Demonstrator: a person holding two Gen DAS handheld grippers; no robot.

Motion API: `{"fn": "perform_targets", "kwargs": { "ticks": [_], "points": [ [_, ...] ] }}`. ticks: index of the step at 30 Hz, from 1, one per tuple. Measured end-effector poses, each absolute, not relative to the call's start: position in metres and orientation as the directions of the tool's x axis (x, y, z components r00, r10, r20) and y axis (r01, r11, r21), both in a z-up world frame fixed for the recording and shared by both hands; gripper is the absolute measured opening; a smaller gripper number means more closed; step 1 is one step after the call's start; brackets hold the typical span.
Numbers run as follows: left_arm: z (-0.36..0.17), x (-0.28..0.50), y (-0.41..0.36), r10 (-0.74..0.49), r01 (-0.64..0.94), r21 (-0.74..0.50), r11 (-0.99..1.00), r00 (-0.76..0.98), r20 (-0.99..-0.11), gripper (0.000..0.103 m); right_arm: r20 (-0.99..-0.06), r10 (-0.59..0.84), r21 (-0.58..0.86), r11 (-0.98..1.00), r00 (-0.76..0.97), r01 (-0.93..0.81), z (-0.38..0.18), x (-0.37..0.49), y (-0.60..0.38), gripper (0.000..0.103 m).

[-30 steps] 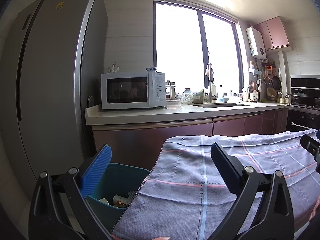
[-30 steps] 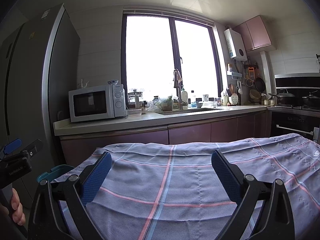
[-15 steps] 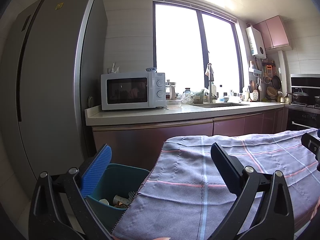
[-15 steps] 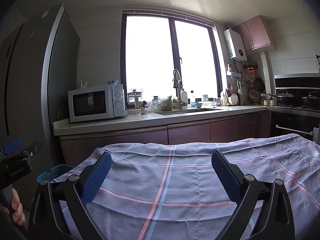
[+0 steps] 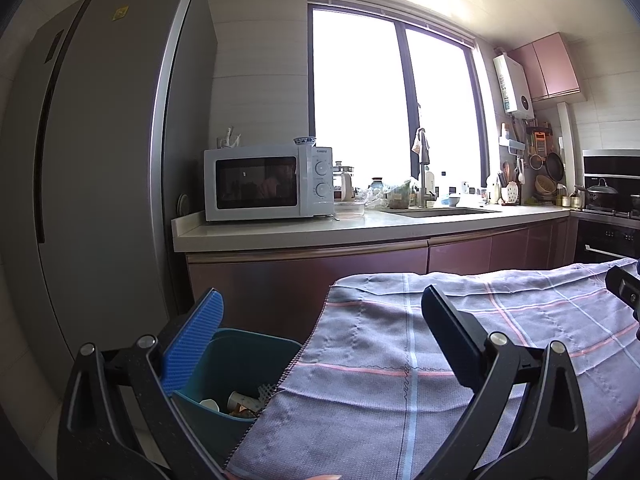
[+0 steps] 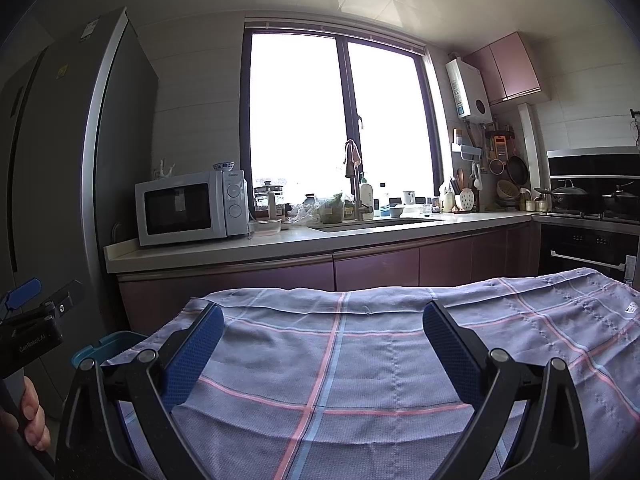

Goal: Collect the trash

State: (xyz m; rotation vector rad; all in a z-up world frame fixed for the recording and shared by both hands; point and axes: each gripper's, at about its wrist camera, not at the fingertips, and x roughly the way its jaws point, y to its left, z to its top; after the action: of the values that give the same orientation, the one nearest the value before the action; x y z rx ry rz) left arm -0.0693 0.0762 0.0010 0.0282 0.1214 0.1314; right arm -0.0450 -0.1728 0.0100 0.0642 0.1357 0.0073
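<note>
Place: a home kitchen.
Appliances: a tall steel fridge (image 5: 100, 168), a white microwave (image 5: 268, 182) and a built-in oven (image 6: 588, 248) are seen.
Bench: a sink (image 6: 368, 225) with tap is set under a wide window (image 6: 340, 120).
Cookware: pans and utensils (image 6: 508, 164) are hung on the tiled wall.
</note>
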Motion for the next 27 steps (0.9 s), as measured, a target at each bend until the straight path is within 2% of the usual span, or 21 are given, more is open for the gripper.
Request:
{"fn": "perform_targets", "kwargs": {
  "ticks": [27],
  "points": [
    [0.0025,-0.0653,0.0749,0.123,-0.119,0.04,0.992,0.985,-0.124,0.097,-0.135,0.001,0.073,0.997,0.991,0.009,0.0137,-0.0466,-0.1696,0.096]
  ]
}}
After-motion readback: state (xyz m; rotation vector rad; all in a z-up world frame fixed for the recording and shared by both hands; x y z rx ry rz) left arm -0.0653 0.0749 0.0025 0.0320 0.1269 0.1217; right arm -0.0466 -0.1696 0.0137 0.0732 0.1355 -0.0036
